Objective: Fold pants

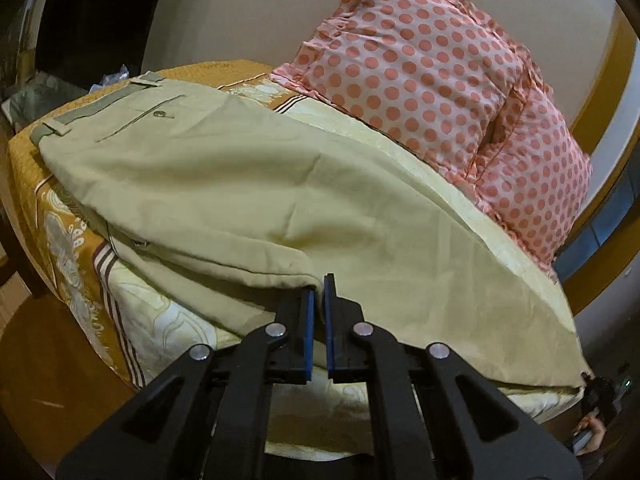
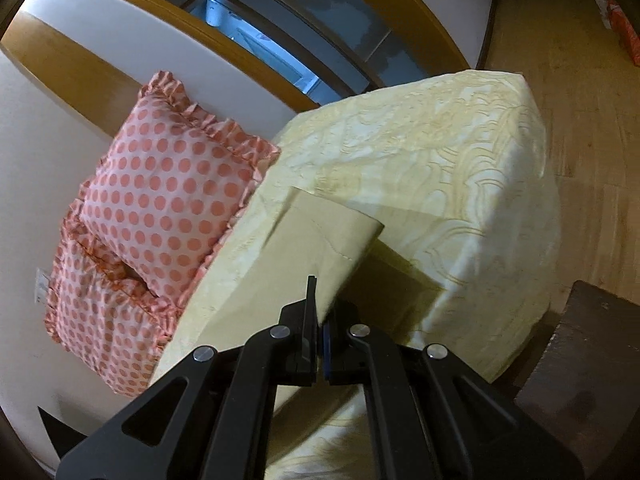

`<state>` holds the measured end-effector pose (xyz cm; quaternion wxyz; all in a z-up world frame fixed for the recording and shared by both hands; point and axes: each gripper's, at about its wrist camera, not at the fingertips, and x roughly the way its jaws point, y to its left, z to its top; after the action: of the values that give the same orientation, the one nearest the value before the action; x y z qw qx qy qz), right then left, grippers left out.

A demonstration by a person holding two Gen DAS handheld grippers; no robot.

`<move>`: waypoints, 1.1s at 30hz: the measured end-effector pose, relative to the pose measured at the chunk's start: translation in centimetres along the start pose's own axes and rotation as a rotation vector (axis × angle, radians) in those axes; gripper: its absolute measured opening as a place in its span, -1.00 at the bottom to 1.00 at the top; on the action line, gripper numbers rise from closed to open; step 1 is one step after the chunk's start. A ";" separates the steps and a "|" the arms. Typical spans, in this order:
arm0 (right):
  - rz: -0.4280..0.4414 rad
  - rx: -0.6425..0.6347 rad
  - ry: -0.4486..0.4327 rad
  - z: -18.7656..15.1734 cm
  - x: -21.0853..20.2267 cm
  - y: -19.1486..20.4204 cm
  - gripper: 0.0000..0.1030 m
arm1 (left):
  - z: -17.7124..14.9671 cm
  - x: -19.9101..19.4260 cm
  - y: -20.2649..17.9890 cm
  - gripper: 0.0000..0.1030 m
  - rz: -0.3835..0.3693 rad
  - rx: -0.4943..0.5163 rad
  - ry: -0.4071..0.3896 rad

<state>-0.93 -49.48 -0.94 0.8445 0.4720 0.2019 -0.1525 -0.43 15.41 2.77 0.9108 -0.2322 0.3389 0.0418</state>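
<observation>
While your left gripper (image 1: 319, 286) pinches the pants (image 1: 224, 184) edge, your right gripper (image 2: 320, 300) clamps the leg end. Pillows (image 1: 432, 80) crowd the wall side of the bed (image 2: 460, 152); its near edge lies open.

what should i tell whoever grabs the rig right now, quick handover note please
Left hand-held gripper: shut on the pants at the near edge, mid-length.
Right hand-held gripper: shut on the pants' leg end, lifted off the bed.
Pants lie lengthwise, waistband at the far end, polka-dot pillows beside them.
Done: legs stacked, both grips set.
Left: probably carry the leg end toward the waistband, then flatten.
</observation>
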 end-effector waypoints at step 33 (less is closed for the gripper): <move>0.190 -0.543 -0.099 -5.3 -0.7 14.1 -0.92 | 1.6 -1.3 3.9 0.53 0.110 0.025 -0.178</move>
<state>3.70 -37.77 7.26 0.9592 0.2377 0.1488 -0.0358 -1.39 19.70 3.12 0.9365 -0.1971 0.2692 0.1079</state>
